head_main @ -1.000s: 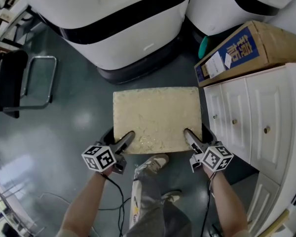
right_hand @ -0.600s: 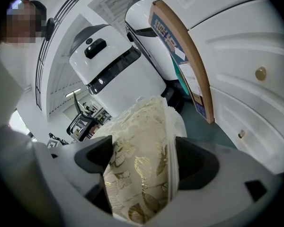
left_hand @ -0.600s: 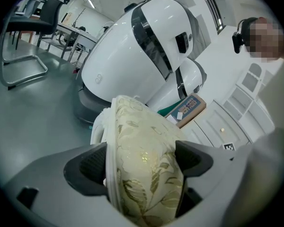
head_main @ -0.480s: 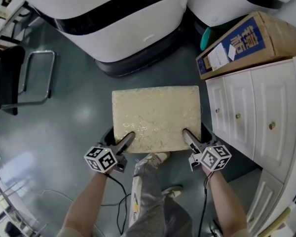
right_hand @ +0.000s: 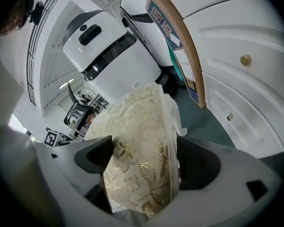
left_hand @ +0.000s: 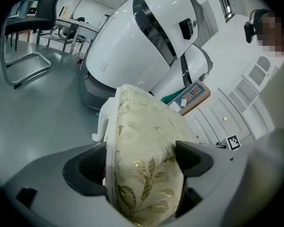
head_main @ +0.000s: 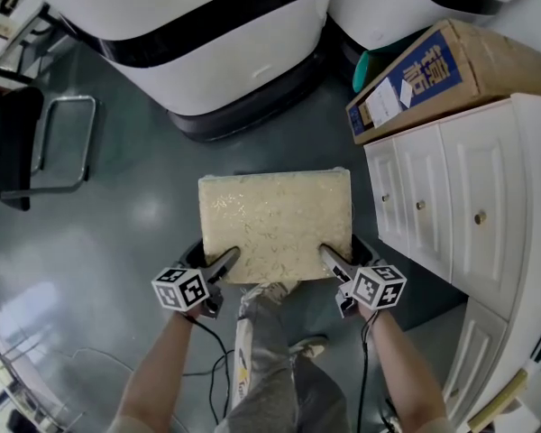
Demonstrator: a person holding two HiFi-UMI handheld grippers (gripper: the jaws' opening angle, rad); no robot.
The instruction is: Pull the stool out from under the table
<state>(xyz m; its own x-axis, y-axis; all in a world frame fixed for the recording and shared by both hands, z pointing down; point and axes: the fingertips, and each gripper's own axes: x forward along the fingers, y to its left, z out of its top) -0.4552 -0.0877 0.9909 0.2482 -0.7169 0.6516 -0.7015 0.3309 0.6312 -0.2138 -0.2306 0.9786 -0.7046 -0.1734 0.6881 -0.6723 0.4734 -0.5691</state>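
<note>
Two claws on the cream, gold-patterned rectangular cushioned stool [head_main: 275, 219]
Your left claw [head_main: 224, 264] and right claw [head_main: 331, 260] clamp its near edge; it stands on open grey floor [head_main: 144, 215] beside a white cabinet [head_main: 451, 197]. Seemingly mid-pull: draw evenly toward yourself.

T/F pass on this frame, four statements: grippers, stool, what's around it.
1. The left gripper and right gripper are both shut on the stool. True.
2. The stool is under a table. False: nothing covers it; it is out in the open.
3. In the head view, a black chair is right of the stool. False: the chair is to its left, and a white cabinet is on the right.
4. The stool's cushion has a gold leaf pattern. True.
</note>
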